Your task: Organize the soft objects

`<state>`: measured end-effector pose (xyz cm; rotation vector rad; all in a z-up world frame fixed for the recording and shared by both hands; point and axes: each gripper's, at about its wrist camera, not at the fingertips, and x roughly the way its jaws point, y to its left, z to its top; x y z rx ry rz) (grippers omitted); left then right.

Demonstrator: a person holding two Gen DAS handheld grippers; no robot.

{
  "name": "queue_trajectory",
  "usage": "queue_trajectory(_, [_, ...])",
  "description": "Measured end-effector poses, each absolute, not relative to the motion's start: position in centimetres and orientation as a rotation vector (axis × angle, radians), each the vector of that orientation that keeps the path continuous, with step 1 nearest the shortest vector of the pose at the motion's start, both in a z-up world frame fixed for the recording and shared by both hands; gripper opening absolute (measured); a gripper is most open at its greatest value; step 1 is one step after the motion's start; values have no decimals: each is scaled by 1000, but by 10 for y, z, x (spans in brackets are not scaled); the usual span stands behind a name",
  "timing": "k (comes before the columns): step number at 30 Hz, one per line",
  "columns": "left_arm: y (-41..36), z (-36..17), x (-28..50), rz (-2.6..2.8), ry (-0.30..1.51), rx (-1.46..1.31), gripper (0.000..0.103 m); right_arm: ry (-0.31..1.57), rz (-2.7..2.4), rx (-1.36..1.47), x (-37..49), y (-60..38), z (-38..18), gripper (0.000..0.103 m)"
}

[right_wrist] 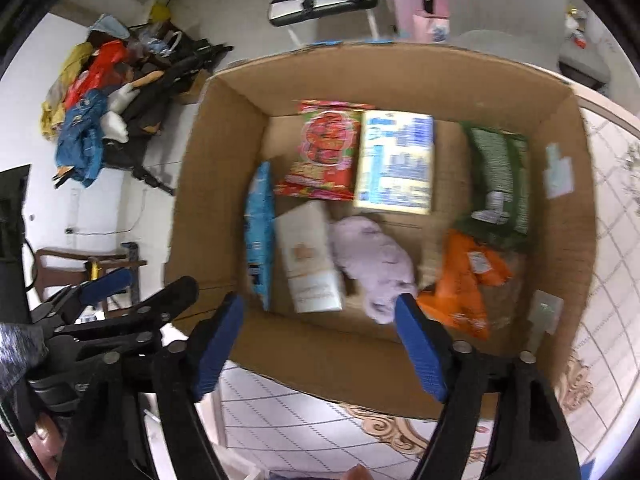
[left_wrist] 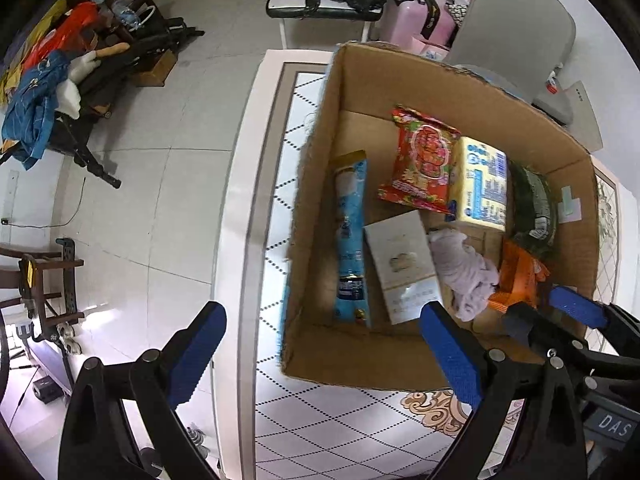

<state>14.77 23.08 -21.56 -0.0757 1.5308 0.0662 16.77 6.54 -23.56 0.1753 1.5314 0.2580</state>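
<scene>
Two tongs, left tongs (left_wrist: 322, 354) and right tongs (right_wrist: 320, 346), hover released above the near wall of the cardboard box (right_wrist: 320, 354) on the tabletop (left_wrist: 276, 216). Inside, a lilac cloth (right_wrist: 372, 266) lies between a white carton (right_wrist: 310, 258) and an orange packet (right_wrist: 464, 284).

Cardboard box (left_wrist: 448, 80) on the table (left_wrist: 276, 216) holds packets and a lilac cloth (left_wrist: 464, 268).

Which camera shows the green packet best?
The right wrist view: the green packet lies face-up and whole, though blurred. In the left wrist view the green packet is sharper but squeezed edge-on against the box wall.
</scene>
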Motion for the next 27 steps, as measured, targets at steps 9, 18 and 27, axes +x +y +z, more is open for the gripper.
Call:
queue_trajectory(9, [193, -194, 141, -14, 1486, -46, 99, 1492, 52, 140, 148, -1, -220, 87])
queue_trajectory(18, [164, -136, 120, -58, 1377, -33, 99, 1362, -50, 109, 111, -38, -153, 94])
queue_trajectory(27, [161, -38, 75, -29, 1208, -60, 100, 1177, -36, 107, 44, -48, -38, 94])
